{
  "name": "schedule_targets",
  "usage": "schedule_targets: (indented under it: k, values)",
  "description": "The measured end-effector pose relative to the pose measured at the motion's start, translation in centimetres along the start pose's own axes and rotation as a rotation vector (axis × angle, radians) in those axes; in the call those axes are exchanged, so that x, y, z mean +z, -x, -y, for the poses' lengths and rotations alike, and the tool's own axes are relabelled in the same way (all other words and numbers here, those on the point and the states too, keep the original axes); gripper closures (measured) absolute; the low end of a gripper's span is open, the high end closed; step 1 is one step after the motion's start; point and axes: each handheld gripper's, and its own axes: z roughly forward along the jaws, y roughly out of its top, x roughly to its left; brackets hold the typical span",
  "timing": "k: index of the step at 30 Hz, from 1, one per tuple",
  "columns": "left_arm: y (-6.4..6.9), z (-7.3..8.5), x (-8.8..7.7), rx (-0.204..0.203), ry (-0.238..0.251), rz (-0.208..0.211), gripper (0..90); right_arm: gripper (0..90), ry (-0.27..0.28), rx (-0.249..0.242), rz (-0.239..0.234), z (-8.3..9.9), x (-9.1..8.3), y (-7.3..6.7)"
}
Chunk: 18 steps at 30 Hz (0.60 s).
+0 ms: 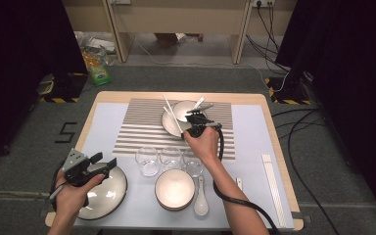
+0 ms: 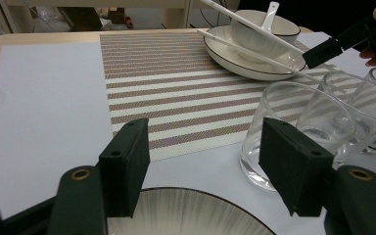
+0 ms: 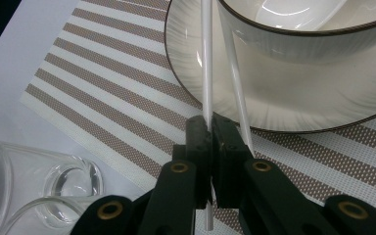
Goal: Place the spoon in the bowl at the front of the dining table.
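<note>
1. One white chopstick (image 3: 206, 73) is pinched between the closed pads of the right claw (image 3: 211, 142) — in the right gripper view it runs straight up from the jaws to the top edge of the frame and pokes out below them at the bottom centre.
2. A second chopstick (image 3: 237, 93) lies just right of the first, slanting across the rim of the plate (image 3: 284, 105); it passes beside the pads, outside the grip.
3. The plate sits on the striped placemat (image 3: 103, 78) and carries a bowl (image 3: 313, 34), which takes up the upper right of that frame.
4. In the high view the right claw (image 1: 199, 128) is at the centre of the frame, at the near edge of the same plate, with both chopsticks fanning up and left from it.
5. The left claw (image 2: 203, 171) stands wide open with nothing between its pads — it hovers over a dark-rimmed plate (image 2: 191, 210) at the bottom of the left gripper view, lower left in the high view.
6. Three clear glasses (image 1: 148, 160) stand in a row below the placemat, mid-frame in the high view; nearer the bottom edge are a small bowl (image 1: 175, 188) and a white spoon (image 1: 200, 199).
7. More chopsticks (image 1: 273, 188) lie along the right edge of the bench (image 1: 100, 122).
</note>
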Motion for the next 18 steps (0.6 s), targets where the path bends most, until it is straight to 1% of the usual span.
schedule_targets:
  k: [5,9,18]
  values:
    - [0.01,-0.01,-0.01,0.001,0.000,0.000,35.2,86.9,-0.003,-0.006,0.002,-0.06,-0.04,0.03]
    - [0.01,-0.02,-0.02,0.002,0.001,0.000,35.2,86.9,-0.009,-0.001,0.003,-0.05,-0.02,-0.02]
    - [-0.03,-0.03,-0.07,0.001,0.000,-0.002,35.2,86.9,-0.005,-0.003,-0.005,-0.02,0.05,-0.13]
